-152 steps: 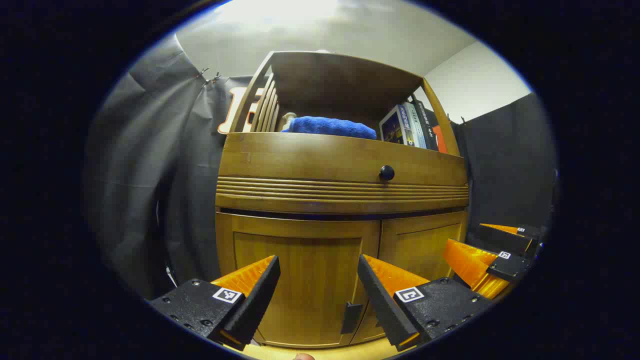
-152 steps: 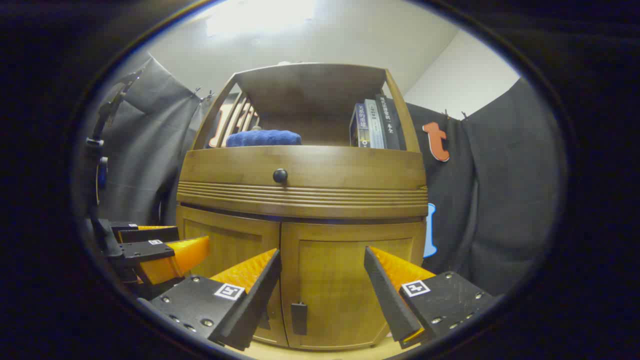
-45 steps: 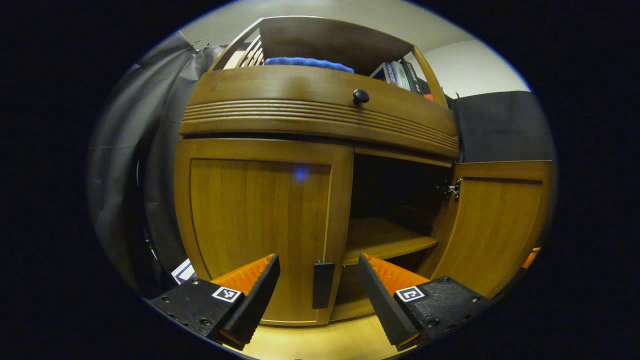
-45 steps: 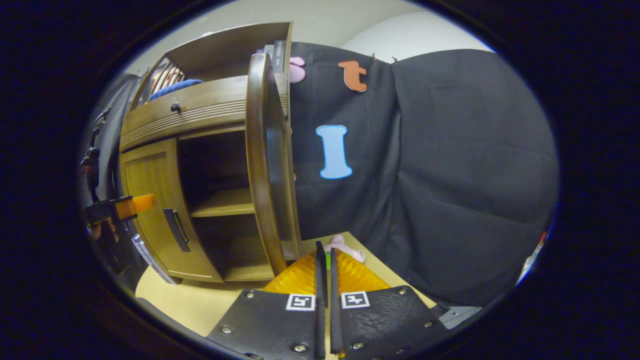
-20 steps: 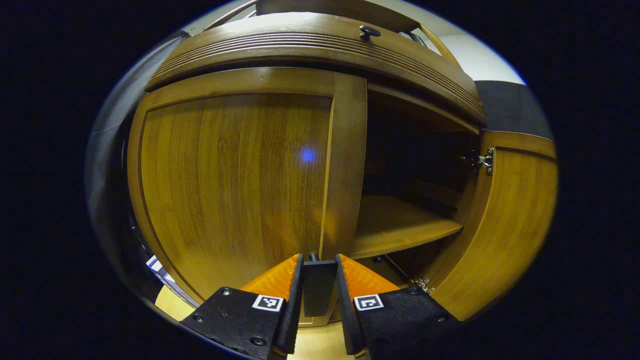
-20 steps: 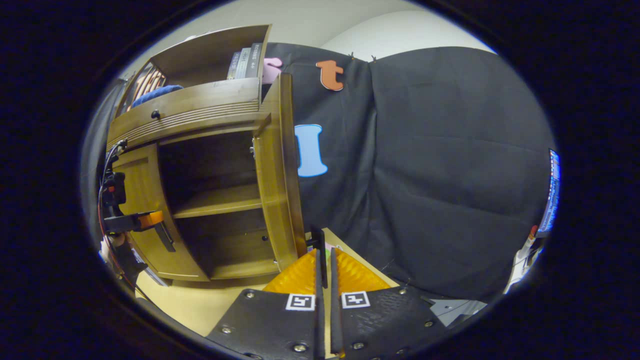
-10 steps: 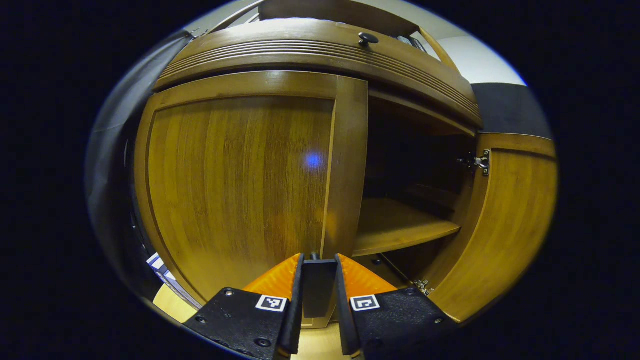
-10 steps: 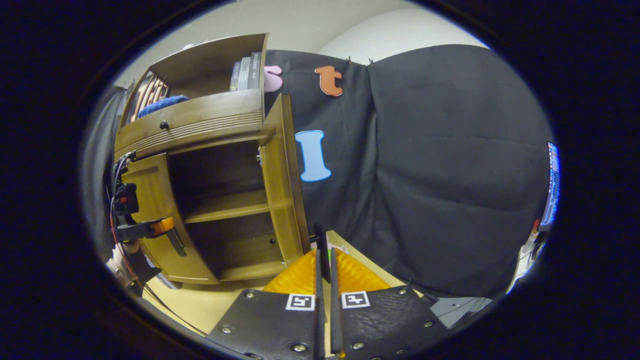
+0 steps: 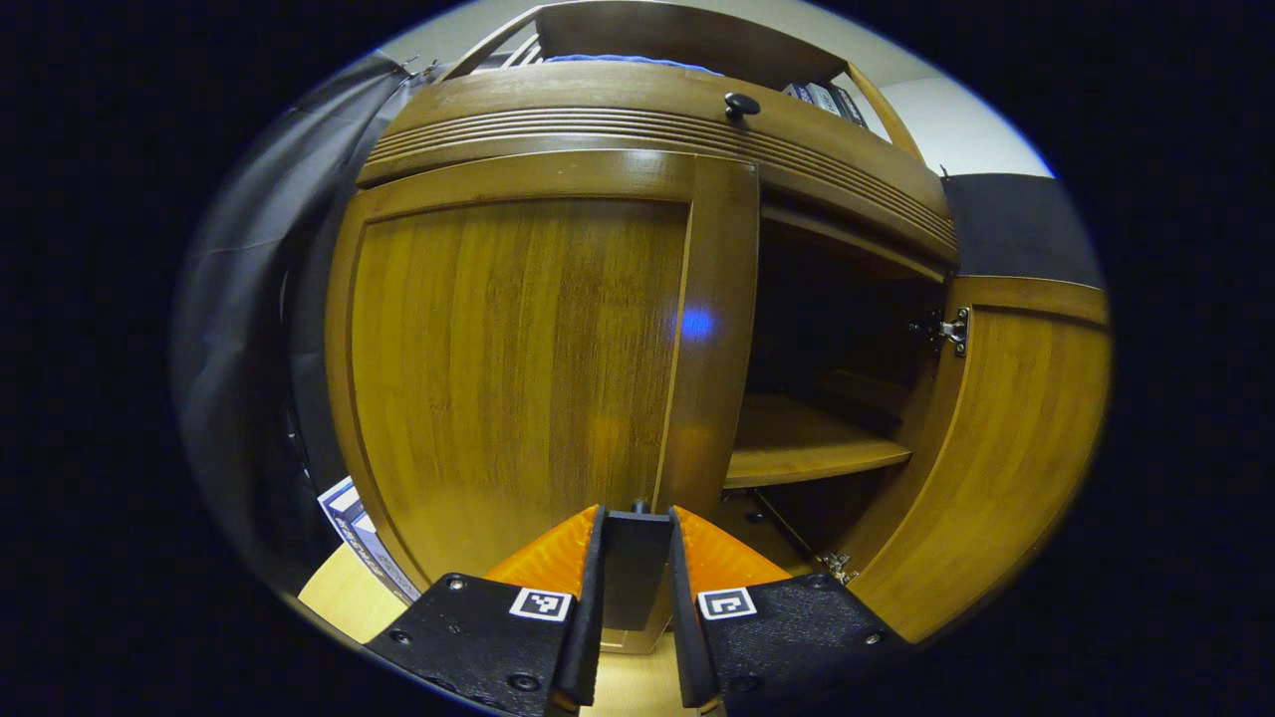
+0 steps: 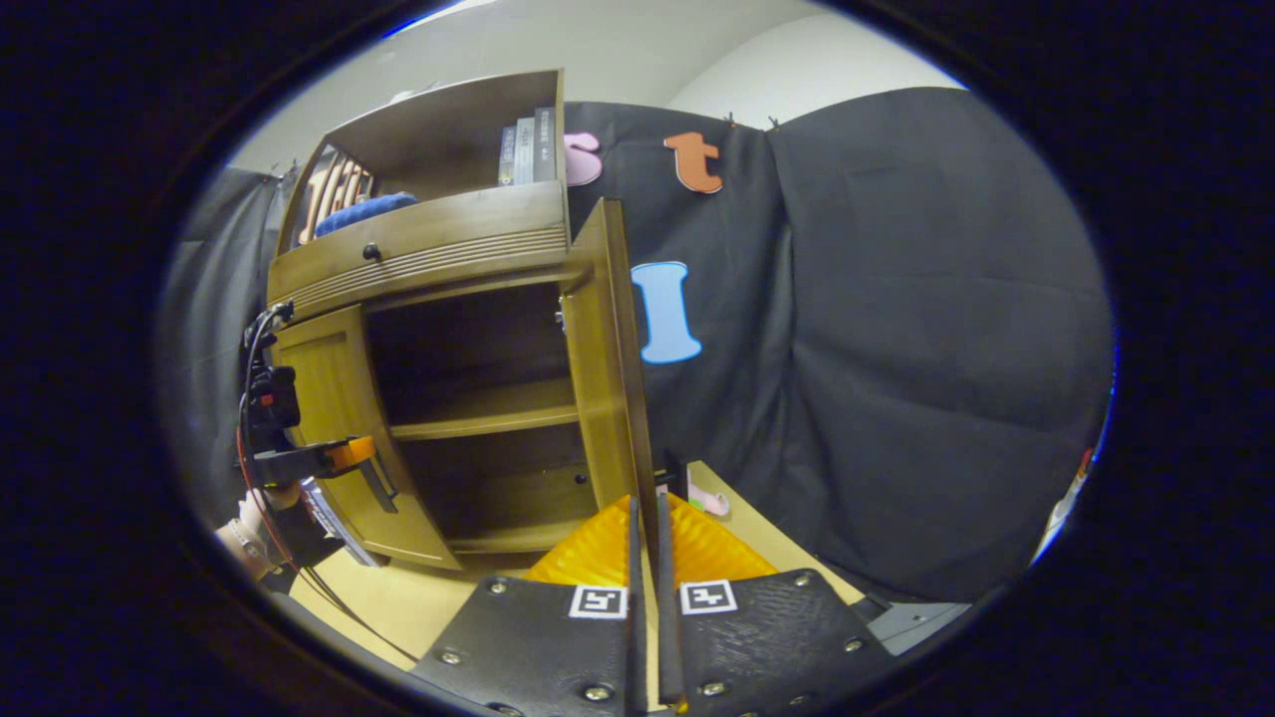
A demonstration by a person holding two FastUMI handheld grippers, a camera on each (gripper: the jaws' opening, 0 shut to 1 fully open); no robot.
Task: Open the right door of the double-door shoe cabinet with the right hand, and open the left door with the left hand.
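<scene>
The wooden shoe cabinet (image 9: 647,129) stands close in the left gripper view. My left gripper (image 9: 636,563) is shut on the dark handle (image 9: 636,583) at the lower right edge of the left door (image 9: 518,358), which stands slightly ajar. The right door (image 9: 996,448) hangs wide open at the right. In the right gripper view I see the right door (image 10: 610,378) edge-on, and my right gripper (image 10: 645,538) is shut at its lower edge on the thin dark handle (image 10: 670,465). The left gripper (image 10: 344,453) and a hand (image 10: 249,538) show at the left door.
Inside the open half is a bare shelf (image 9: 807,453). A blue towel (image 10: 364,211) and books (image 10: 528,144) sit on the top shelf above a drawer knob (image 9: 740,103). A flat box (image 9: 359,528) leans at the cabinet's left foot. A small pink item (image 10: 702,498) lies by the cloth wall (image 10: 896,349).
The left gripper closed on the left door's handle about a second ago and the door has since swung out a little. The right door, held by the right gripper, stays wide open.
</scene>
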